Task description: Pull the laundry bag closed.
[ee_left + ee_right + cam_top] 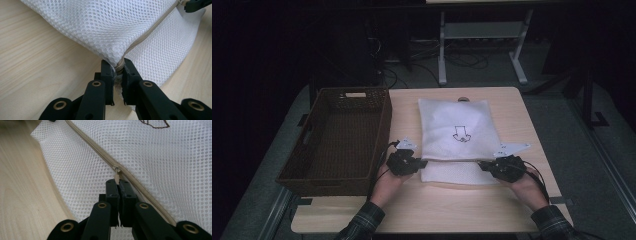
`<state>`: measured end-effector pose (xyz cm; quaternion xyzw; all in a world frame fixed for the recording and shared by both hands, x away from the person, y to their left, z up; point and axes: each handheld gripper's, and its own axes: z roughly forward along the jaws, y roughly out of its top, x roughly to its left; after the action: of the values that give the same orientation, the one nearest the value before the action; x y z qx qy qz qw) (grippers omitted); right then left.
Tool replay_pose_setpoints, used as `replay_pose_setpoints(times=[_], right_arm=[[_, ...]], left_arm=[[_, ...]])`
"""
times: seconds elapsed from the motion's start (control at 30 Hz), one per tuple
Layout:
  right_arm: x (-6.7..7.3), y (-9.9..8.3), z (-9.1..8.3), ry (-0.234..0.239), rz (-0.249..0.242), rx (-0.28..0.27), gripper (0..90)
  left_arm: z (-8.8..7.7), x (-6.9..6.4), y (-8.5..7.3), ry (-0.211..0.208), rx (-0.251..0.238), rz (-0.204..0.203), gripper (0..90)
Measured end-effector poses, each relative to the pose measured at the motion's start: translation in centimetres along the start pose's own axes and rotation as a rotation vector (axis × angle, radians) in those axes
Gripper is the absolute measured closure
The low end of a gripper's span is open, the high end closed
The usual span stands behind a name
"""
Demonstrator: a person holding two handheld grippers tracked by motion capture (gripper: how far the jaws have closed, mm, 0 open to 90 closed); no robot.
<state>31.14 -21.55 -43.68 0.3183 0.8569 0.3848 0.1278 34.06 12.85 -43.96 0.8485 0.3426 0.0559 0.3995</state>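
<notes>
The step in hand looks like working the zip of the white mesh laundry bag, which lies flat on the worktop beside a wicker basket. The left gripper has its jaws clamped on the bag's corner at the zip's end. The right gripper has its jaws pinched together on the zip pull just ahead of them; next, I judge, it must draw the pull steadily along the zip while the left anchors the corner.

The right tool pinches the beige zipper pull of a white mesh bag, its black jaws pressed together. The beige zipper runs diagonally across the mesh, which lies on a pale wooden counter.
</notes>
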Motion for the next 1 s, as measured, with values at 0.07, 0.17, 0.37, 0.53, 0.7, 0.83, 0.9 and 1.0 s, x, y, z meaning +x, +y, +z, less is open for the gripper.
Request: replay_pose_setpoints(times=[0.07,0.17,0.37,0.53,0.7,0.83,0.9,1.0], right_arm=[[-0.2,-0.2,-0.2,-0.003,0.006,-0.002,87.0],[-0.3,-0.4,-0.4,-0.011,0.011,0.001,87.1],[-0.8,-1.0,-1.0,-0.023,0.024,-0.001,87.0],[-1.2,-1.4,-1.4,-0.033,0.032,0.003,87.0],[-1.6,-1.9,-1.8,-0.047,0.045,0.003,87.0],[-1.9,-2.3,-2.2,-0.056,0.058,0.000,87.0],[-2.1,-2.5,-2.4,-0.058,0.060,0.003,87.0],[-2.2,-2.7,-2.6,-0.067,0.065,0.004,87.0]], left_arm=[[0.0,0.0,0.0,0.002,-0.001,0.001,81.6],[0.0,0.0,0.0,0.004,0.001,0.002,81.6],[0.0,0.0,0.0,-0.001,0.000,0.002,81.6],[0.0,0.0,0.0,0.002,0.002,0.002,81.6],[0.0,0.1,0.0,0.006,0.003,0.003,81.6],[0.0,0.1,0.0,0.007,0.005,0.003,81.6],[0.0,0.0,0.0,0.007,0.003,0.002,81.6],[0.1,0.0,0.0,0.010,0.004,-0.005,81.6]])
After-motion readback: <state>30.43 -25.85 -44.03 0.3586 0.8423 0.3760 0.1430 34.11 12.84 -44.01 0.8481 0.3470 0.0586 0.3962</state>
